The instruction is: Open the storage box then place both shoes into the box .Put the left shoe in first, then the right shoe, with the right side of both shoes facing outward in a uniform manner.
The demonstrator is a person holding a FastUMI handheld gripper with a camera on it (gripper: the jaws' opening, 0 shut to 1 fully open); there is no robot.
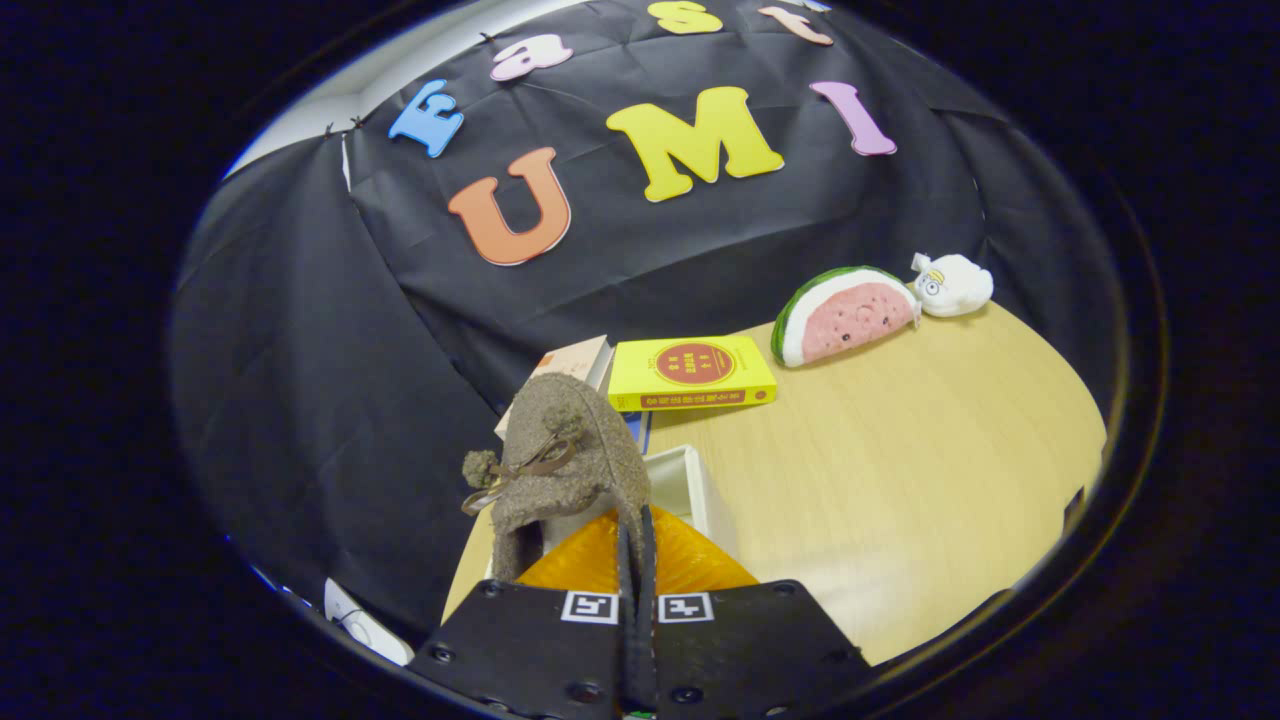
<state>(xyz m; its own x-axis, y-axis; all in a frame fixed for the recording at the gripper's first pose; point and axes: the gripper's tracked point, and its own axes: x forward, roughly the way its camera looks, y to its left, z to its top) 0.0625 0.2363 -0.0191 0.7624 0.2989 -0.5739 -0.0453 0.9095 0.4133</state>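
A grey-brown felt shoe (570, 450) with pompoms and a brown bow hangs in the air just ahead of my fingers. My gripper (637, 560) is shut on the shoe's upper rim, its two black fingers pressed close together. Orange lining (690, 565) of the shoe shows right above the fingers. Below and beyond the shoe stands the white storage box (690, 480); only a corner of its wall is in sight and I cannot tell what lies inside.
A yellow book (692, 372) and a pale book (575, 360) lie beyond the box on the wooden table (900, 480). A watermelon-slice plush (845, 315) and a small white plush (950, 285) rest at the table's far side.
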